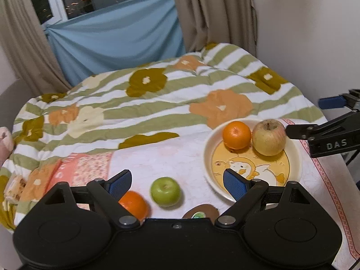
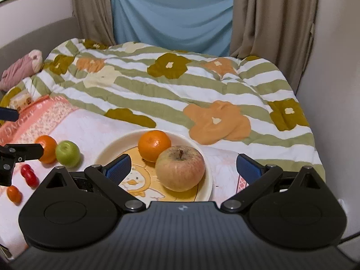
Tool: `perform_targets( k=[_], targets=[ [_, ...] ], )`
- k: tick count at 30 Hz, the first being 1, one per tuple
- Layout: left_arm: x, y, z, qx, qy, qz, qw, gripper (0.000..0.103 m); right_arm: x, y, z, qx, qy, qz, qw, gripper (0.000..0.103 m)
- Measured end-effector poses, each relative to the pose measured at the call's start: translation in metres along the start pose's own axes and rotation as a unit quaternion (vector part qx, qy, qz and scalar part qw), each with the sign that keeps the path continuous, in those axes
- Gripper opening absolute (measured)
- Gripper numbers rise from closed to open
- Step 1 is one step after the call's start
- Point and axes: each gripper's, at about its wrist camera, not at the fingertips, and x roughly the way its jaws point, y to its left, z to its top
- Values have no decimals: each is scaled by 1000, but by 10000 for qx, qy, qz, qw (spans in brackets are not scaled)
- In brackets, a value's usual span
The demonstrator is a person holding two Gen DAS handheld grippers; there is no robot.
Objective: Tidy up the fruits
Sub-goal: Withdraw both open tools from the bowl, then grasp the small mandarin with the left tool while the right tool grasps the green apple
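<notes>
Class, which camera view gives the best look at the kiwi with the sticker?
The left wrist view: the kiwi lies below the green apple, its sticker visible, though the tool body cuts off its lower part. The right wrist view does not show it at all.

green apple, duck-printed plate, blue-padded tongs

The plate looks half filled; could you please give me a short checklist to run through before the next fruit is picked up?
1. Plate has free room: ok.
2. Orange and apple sit inside the plate: ok.
3. Left gripper open and empty: ok.
4. Right gripper open and empty: ok.
5. Green apple unobstructed on the cloth: ok.
6. Kiwi fully in view: not ok, partly hidden by the gripper body.
</notes>
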Motion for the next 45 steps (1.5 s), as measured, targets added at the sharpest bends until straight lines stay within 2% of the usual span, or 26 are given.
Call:
perform_targets(
  k=[5, 8, 18, 23, 27, 37, 45],
  targets=[
    [-32, 20, -12, -163, -167, 69, 9997, 92, -35, 12, 0, 275, -2, -66, 9996, 103],
    [-50, 32, -22, -195, -277, 66, 9994, 96, -56, 22, -3, 450, 6, -158, 9989, 103],
    [-86, 59, -62, -158, -368, -181, 9990, 99, -112, 64, -22, 962, 3, -223, 9951, 103],
    [-93, 67, -83, -34, -334, -472, 9983, 99, -125, 84, -39, 1150, 80, -342, 9927, 103],
    [-88, 65, -100, 144, -198, -720, 9971, 99, -126, 101, -57, 1062, 209, -465, 9930, 103],
    [-59, 29, -140, 669, 93, -1385, 9881, 98, -105, 116, -98, 1055, 337, -150, 9937, 103],
    [-26, -9, -169, 1083, 307, -1671, 9795, 81, -68, 120, -122, 959, 575, 110, 9937, 103]
  ],
)
